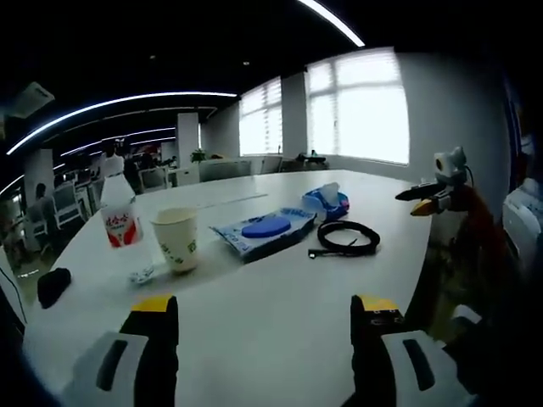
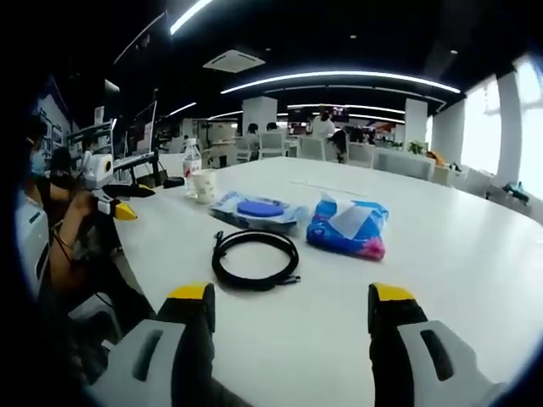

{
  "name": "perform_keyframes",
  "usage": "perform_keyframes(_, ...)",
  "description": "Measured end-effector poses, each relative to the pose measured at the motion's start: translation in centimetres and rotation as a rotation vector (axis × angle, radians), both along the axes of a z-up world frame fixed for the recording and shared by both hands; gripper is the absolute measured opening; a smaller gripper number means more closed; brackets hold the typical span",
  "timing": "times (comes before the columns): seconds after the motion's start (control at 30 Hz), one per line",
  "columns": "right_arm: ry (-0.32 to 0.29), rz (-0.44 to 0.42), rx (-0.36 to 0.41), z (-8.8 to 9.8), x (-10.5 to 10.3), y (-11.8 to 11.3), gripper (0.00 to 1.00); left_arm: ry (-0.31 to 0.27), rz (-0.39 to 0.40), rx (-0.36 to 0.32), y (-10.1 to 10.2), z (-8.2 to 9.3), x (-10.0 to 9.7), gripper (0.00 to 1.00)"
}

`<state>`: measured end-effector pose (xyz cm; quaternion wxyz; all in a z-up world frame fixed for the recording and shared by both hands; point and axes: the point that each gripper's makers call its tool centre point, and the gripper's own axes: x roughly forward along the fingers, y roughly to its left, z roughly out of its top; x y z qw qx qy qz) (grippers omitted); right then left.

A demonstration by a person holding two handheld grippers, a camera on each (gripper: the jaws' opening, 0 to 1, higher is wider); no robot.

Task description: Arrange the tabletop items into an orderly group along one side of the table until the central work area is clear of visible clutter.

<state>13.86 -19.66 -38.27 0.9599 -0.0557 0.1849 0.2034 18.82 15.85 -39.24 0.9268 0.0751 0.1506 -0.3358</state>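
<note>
A white table [image 1: 280,322] carries a loose row of items, located here relative to the coiled black cable [image 1: 346,238], seen also in the right gripper view [image 2: 254,259]. The left gripper [image 1: 265,318] hangs low over the near table edge with jaws spread and nothing between them; the right gripper [image 2: 293,307] is likewise parted and empty. In the right gripper view the cable lies straight ahead of the jaws and close to them, its plug end trailing toward the right jaw. In the left gripper view it lies farther off and to the right of the jaw line, so the right gripper is judged the nearer one for a first pick. The cable is a thin, limp, rubbery ring with no clear long axis. Just beyond it in the right gripper view sits a soft blue tissue pack [image 2: 349,225] with a white sheet protruding, and beside that a flat, glossy wipes packet [image 2: 256,210] with a blue oval lid. In the left gripper view the packet's [image 1: 265,231] long axis runs from the cable toward a paper cup [image 1: 176,238]. Past the cup stands a clear bottle [image 1: 120,214] with a red label, and farthest from the cable a small dark object [image 1: 53,285] rests at the table edge. All items are spread apart, so the grouping is judged not yet begun.
</note>
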Motion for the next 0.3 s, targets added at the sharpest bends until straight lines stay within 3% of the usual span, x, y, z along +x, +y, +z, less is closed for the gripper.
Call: perform_keyframes(0.3,-0.003,-0.002,-0.001,0.11,0.12,0.08,0.73,-0.005,-0.011,0.010,-0.25,0.08,0.00,0.83)
